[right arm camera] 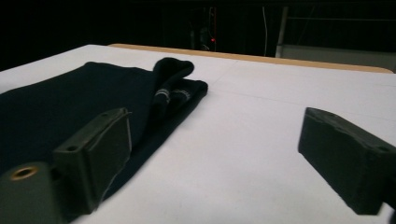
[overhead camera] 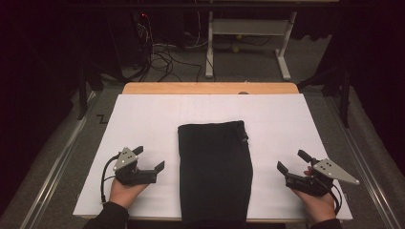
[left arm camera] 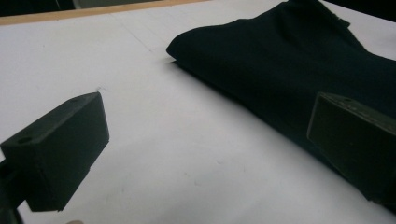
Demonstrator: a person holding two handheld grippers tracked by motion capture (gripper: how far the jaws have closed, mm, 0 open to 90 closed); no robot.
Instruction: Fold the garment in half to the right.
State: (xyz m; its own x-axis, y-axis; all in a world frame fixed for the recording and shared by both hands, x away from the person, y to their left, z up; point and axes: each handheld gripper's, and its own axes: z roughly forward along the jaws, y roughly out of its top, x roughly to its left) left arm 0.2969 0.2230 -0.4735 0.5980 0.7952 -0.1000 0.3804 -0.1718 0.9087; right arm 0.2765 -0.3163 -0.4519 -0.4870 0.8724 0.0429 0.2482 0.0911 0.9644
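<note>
Both grippers, left gripper [overhead camera: 152, 159] and right gripper [overhead camera: 290, 160], stand wide-jawed and empty beside the folded black trousers [overhead camera: 215, 164] at mid-desk [overhead camera: 143, 114]. Risk: a shallow pinch could lift one layer, undoing the fold.

Right gripper [right arm camera: 212, 154] low over white sheet [right arm camera: 261, 140], jaws wide apart, nothing between. Left jaw overlaps edge of folded black cloth [right arm camera: 74, 102]; touching or not, hard to tell. Cloth's far end bunched, pale stitching visible. Wooden table edge [right arm camera: 299, 60] beyond sheet. Background dark, one red light [right arm camera: 213, 40].
</note>
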